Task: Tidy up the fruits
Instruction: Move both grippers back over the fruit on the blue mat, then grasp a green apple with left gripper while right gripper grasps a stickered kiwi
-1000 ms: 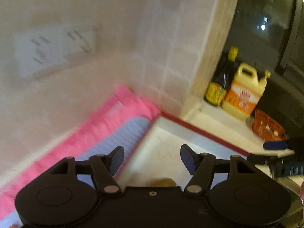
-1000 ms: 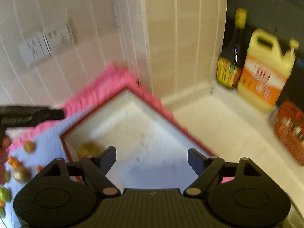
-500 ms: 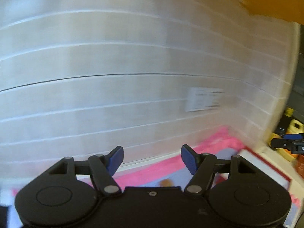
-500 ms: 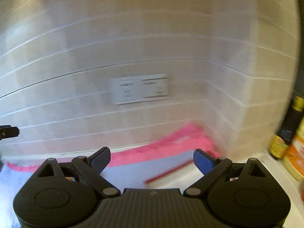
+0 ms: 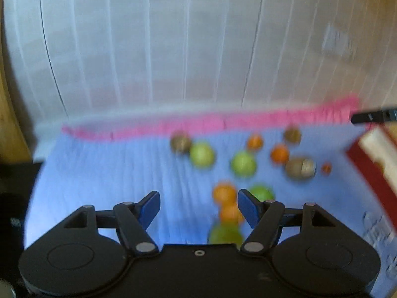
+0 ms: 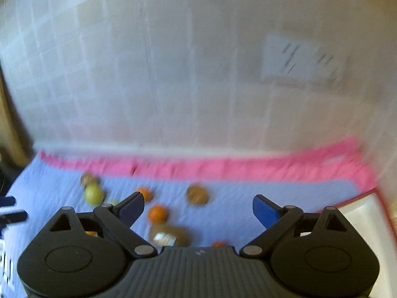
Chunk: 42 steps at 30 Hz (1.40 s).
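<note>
Claws (image 5: 198, 207) (image 6: 198, 209) open above fruits (image 5: 243, 164).

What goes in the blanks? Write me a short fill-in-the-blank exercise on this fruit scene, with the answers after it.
1. The loose fruits lie on a blue mat whose far edge is coloured ____.
2. The left gripper has its jaws ____, with nothing between them.
3. The kiwi bearing a sticker is ____ in colour.
4. On the wall, the right wrist view shows a blurred white ____ panel.

Missing words: pink; open; brown; socket
</note>
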Each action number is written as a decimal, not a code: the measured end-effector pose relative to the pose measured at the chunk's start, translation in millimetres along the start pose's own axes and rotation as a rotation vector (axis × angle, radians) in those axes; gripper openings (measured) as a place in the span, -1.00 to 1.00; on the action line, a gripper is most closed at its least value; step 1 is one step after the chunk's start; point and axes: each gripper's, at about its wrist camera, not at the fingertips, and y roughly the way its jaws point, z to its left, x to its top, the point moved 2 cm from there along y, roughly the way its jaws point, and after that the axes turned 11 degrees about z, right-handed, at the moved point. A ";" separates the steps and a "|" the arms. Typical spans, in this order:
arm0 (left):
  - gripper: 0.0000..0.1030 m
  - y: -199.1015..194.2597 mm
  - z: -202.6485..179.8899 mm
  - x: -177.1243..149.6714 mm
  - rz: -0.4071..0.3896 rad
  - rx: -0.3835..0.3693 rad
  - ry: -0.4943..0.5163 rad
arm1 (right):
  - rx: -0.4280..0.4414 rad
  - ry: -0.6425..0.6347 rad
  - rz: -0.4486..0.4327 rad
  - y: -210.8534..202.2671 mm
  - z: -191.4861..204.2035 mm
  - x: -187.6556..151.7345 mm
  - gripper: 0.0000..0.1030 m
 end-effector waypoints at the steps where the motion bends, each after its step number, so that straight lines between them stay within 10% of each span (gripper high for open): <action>1: 0.59 7.8 -0.2 -9.5 0.029 -0.012 -0.005 | 0.010 -0.011 0.032 13.6 5.0 -3.5 0.86; 16: 0.59 87.0 -12.4 -31.6 0.220 -0.101 -0.045 | 0.064 -0.020 0.251 122.3 32.9 -18.0 0.84; 21: 0.58 93.2 -15.2 -27.0 0.214 -0.097 -0.046 | 0.075 0.003 0.277 139.5 34.3 -16.6 0.55; 27: 0.16 92.4 -19.7 -26.7 0.206 -0.056 -0.009 | 0.065 0.006 0.273 142.9 34.1 -16.0 0.35; 42: 0.15 46.6 -32.1 -23.9 0.111 -0.040 0.016 | 0.084 0.069 0.190 91.7 20.1 -28.4 0.32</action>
